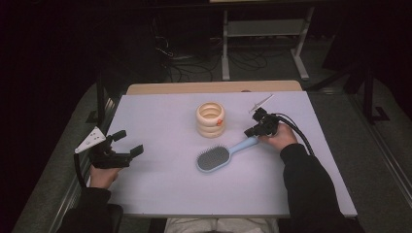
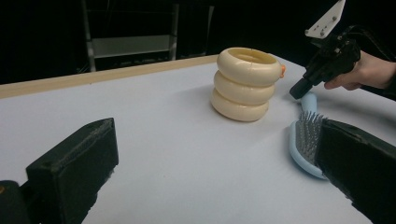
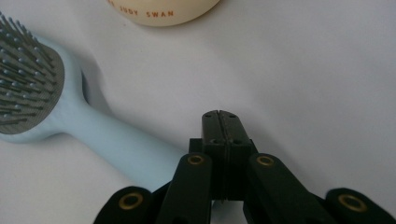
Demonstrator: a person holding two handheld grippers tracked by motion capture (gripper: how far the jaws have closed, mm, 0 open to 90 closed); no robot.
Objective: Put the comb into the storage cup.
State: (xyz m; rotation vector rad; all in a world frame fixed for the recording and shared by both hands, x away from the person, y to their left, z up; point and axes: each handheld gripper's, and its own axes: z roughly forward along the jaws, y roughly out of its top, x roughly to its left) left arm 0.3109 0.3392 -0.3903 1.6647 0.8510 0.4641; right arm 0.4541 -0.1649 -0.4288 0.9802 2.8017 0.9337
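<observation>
A light blue hairbrush lies bristles up in the middle of the table, its handle pointing back and right. My right gripper is shut with nothing between its jaws, and its tip rests beside the handle's end. The right gripper view shows the closed jaws just right of the brush handle. My left gripper hovers open over the table's left side, well away from the brush. Its own view has the jaws wide apart, with the brush by the right jaw and the right gripper beyond.
A cream cup made of stacked rings with an orange mark stands upright just behind the brush head; it also shows as the cup and the cup. The white table top has a wooden back edge. Desk legs and cables lie beyond.
</observation>
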